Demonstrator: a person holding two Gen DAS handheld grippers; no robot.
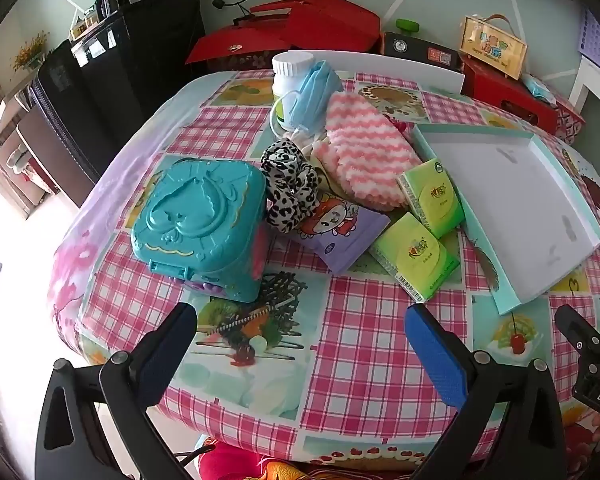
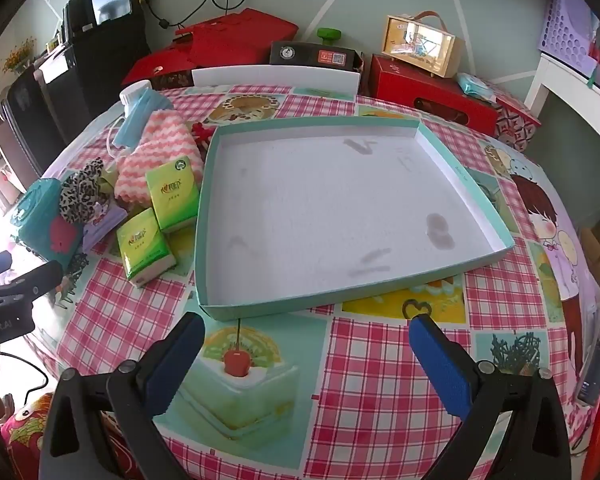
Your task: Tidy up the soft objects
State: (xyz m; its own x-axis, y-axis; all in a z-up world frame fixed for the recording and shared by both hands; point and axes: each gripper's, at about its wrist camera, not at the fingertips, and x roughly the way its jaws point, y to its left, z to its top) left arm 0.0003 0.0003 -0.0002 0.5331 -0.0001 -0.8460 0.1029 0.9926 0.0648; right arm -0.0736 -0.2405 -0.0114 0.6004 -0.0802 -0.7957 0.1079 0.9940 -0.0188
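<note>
A heap of soft things lies on the checked table: a pink-and-white zigzag cloth point(image 1: 364, 156) point(image 2: 160, 148), a leopard-print scrunchie point(image 1: 290, 182) point(image 2: 80, 190), a blue face mask point(image 1: 314, 92) point(image 2: 140, 118), two green tissue packs point(image 1: 432, 198) point(image 1: 416, 258) point(image 2: 174, 196) point(image 2: 146, 244) and a purple cartoon pack point(image 1: 340, 234). An empty shallow teal-rimmed box point(image 1: 512, 216) point(image 2: 340, 208) lies to their right. My left gripper point(image 1: 300, 320) is open and empty, in front of the heap. My right gripper point(image 2: 306, 328) is open and empty, just before the box's near rim.
A teal plastic case point(image 1: 198, 222) point(image 2: 40, 220) sits left of the heap. A white jar point(image 1: 290, 88) stands behind the mask. Red boxes point(image 2: 432, 88) and a white board point(image 2: 276, 76) line the far table edge. Black luggage point(image 1: 100, 100) stands at the left.
</note>
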